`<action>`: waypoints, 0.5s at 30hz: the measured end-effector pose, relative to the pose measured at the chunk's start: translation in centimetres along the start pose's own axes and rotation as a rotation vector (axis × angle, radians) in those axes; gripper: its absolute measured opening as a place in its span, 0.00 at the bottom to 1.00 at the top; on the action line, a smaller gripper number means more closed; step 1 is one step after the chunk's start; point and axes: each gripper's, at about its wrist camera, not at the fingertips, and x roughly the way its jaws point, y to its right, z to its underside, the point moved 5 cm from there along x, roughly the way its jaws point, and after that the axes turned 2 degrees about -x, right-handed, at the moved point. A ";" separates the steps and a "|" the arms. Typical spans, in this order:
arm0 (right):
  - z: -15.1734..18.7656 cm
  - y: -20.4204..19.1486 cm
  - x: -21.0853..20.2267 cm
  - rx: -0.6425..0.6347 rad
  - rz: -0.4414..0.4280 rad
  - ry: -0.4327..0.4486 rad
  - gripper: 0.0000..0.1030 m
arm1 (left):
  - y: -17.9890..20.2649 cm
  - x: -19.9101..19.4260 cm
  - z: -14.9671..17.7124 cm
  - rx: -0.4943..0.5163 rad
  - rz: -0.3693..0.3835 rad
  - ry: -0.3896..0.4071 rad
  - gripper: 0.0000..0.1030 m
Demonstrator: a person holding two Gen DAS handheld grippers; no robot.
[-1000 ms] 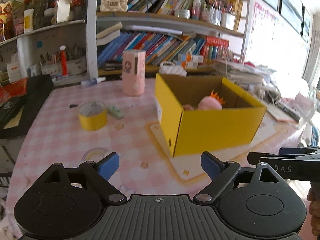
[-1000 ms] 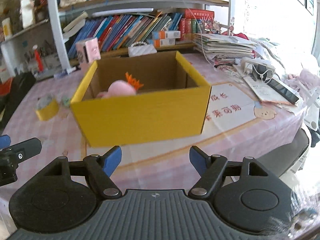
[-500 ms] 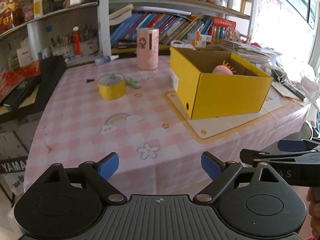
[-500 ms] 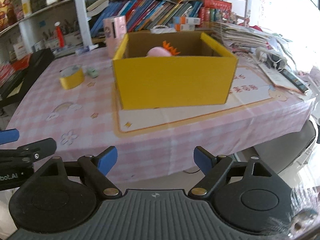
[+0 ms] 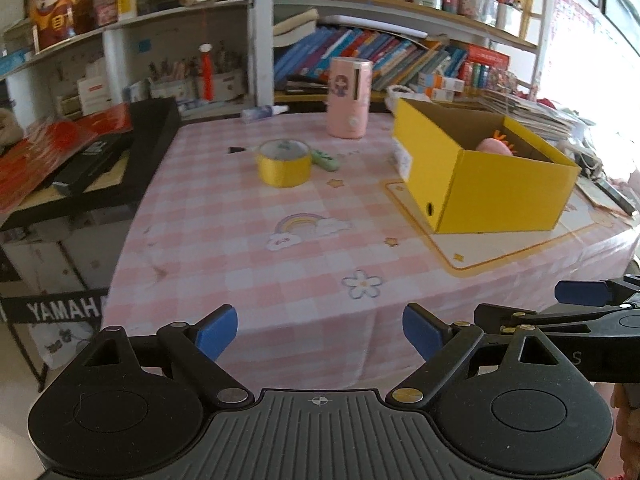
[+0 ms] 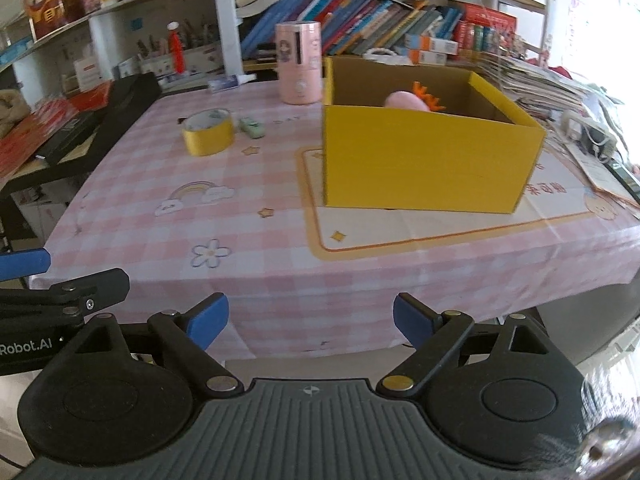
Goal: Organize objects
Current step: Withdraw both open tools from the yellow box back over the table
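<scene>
A yellow cardboard box (image 5: 496, 192) (image 6: 424, 164) stands on the pink checked tablecloth (image 5: 256, 248) (image 6: 260, 248), with a pink plush toy (image 5: 496, 146) (image 6: 408, 100) inside it. To its left lie a yellow tape roll (image 5: 284, 162) (image 6: 208, 132), a small green object (image 5: 326, 160) (image 6: 252, 126) and a pink cylinder (image 5: 348, 96) (image 6: 298, 62). My left gripper (image 5: 320, 332) hangs open and empty off the table's near edge. My right gripper (image 6: 310, 320) is beside it, its jaws opening with nothing between them.
Bookshelves (image 5: 400, 52) packed with books line the back wall. A black keyboard (image 5: 104, 160) with red papers sits left of the table. Stacked papers and cables (image 6: 560, 96) crowd the right side behind the box.
Both grippers have pulled back from the box to beyond the table's near edge. The right gripper's fingers have spread wider; the plush toy stays in the box.
</scene>
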 end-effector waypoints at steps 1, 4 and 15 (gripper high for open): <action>-0.1 -0.5 0.1 -0.008 -0.008 -0.001 0.87 | -0.4 -0.1 0.0 -0.007 -0.007 0.002 0.89; -0.4 -1.7 0.2 -0.032 -0.028 0.001 0.87 | -1.7 -0.6 0.1 -0.028 -0.029 0.011 0.89; -1.4 -5.5 0.2 -0.095 -0.077 0.031 0.87 | -5.2 -1.8 -0.2 -0.075 -0.080 0.044 0.89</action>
